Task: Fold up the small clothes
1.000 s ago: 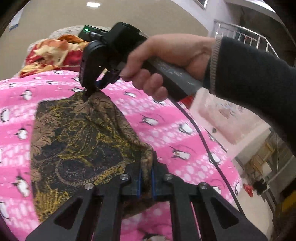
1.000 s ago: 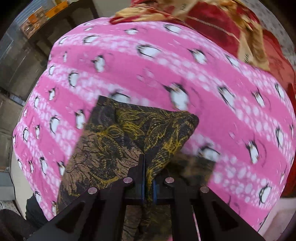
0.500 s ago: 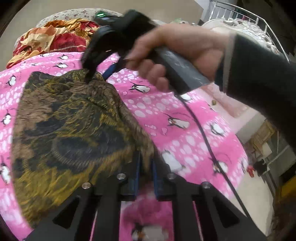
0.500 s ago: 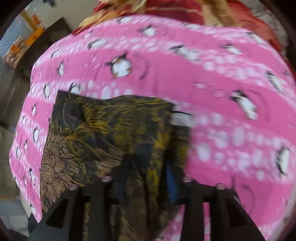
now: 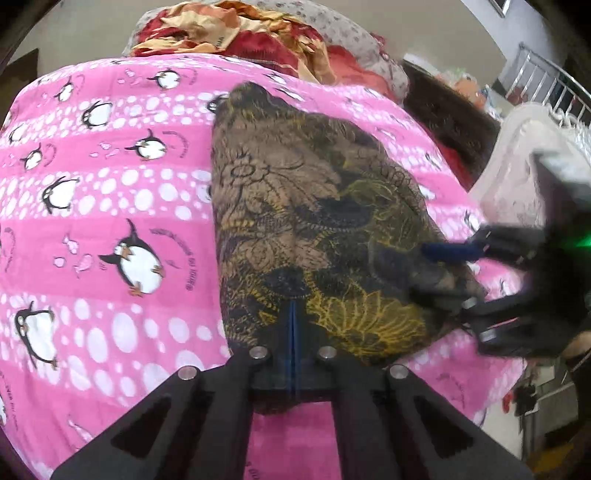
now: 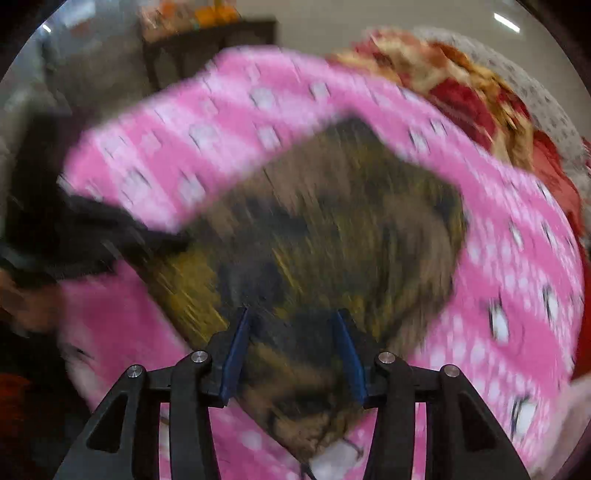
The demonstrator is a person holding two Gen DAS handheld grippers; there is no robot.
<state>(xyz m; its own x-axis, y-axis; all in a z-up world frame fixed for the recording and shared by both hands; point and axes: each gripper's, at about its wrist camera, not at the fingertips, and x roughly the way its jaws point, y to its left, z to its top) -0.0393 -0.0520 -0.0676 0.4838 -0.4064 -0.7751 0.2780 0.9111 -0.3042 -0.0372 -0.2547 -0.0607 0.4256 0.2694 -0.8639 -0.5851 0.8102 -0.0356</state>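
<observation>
A small brown, black and gold patterned garment [image 5: 314,229] lies folded on a pink penguin-print blanket [image 5: 110,206]. My left gripper [image 5: 293,332] is shut on the garment's near edge. My right gripper [image 6: 291,350] is open, its blue pads spread over the garment [image 6: 332,229], which lies between and beyond them; this view is blurred by motion. In the left wrist view the right gripper [image 5: 443,273] sits at the garment's right edge, jaws apart. The left gripper shows as a dark blur at the left of the right wrist view [image 6: 92,236].
A red and yellow floral quilt [image 5: 229,33] is bunched at the far end of the bed. A white padded item [image 5: 524,170] and a metal rack [image 5: 546,85] stand off the right side. A dark shelf [image 6: 207,48] stands beyond the bed.
My right gripper has opened and let go of the garment. Both grippers carried the garment's edge over, folding it, and the garment now lies narrower on the blanket.
</observation>
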